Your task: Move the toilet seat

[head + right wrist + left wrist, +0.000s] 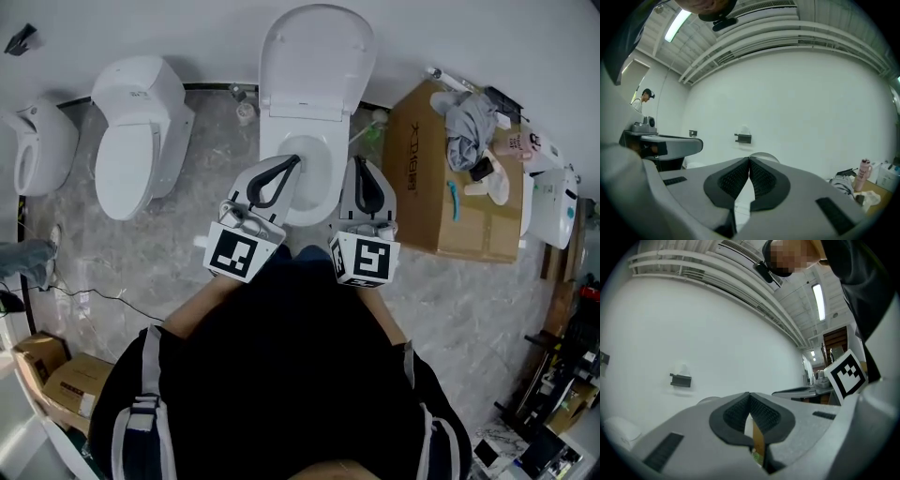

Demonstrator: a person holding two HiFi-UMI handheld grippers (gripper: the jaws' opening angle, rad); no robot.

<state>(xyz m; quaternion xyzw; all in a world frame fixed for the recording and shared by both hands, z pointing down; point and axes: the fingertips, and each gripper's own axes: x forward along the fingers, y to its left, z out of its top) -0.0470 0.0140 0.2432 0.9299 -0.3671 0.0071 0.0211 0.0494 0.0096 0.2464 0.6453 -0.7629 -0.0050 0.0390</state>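
Claws pinched together, empty: I hold left claw (295, 160) and right claw (361, 162) level over the bowl (277, 142), probably to nudge the upright toilet seat (316, 66).

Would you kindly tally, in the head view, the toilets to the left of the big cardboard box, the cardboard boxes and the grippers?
Toilets: 3
Cardboard boxes: 3
Grippers, left gripper and right gripper: 2
Total: 8

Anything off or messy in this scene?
Nothing damaged or spilled. Clutter only: a grey cloth and small items heaped on the cardboard box right of the open toilet, and a loose cable trailing across the floor at left.
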